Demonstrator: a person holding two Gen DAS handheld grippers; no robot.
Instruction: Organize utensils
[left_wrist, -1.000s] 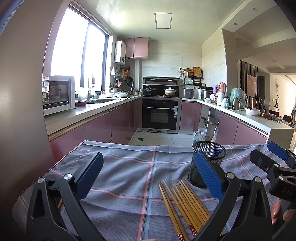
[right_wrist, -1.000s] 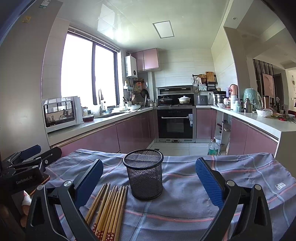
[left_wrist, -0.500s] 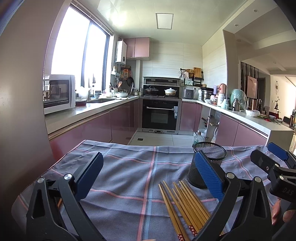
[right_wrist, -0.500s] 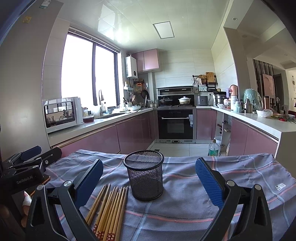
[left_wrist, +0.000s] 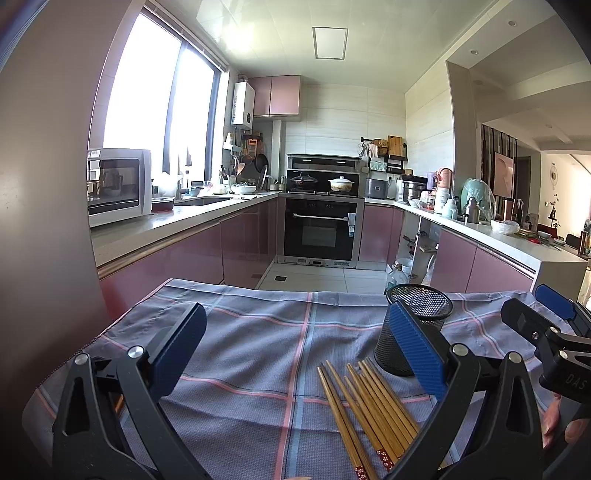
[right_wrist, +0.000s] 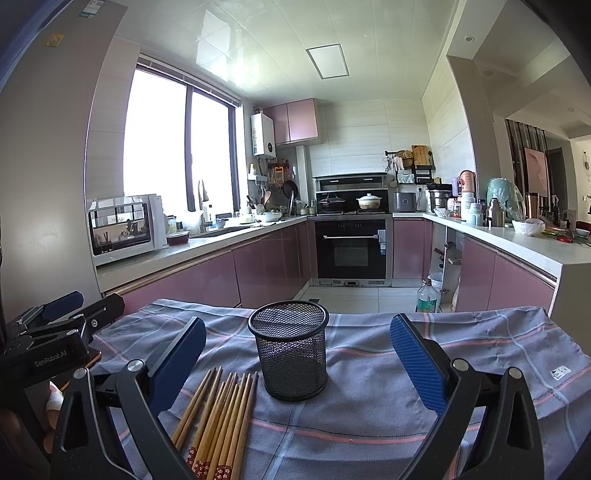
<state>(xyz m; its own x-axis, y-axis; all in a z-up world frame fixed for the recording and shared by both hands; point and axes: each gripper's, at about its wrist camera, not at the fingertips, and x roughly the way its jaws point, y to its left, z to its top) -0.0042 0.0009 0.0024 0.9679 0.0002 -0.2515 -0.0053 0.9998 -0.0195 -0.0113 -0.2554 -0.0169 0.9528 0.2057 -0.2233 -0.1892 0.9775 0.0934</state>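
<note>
Chopsticks (right_wrist: 218, 417) lie bundled on the cloth (right_wrist: 388, 406) beside my mesh cup (right_wrist: 290, 350), near my right gripper's (right_wrist: 297, 358) left finger. I see both it and my left gripper (left_wrist: 295, 354) spread wide, holding nothing.

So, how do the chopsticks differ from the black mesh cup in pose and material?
The chopsticks lie flat in a bundle on the cloth; the mesh cup stands upright behind them. The chopsticks are solid brown wood with red patterned ends; the mesh cup is see-through black wire and empty. Both rest on the same cloth, and no claw holds either.
</note>
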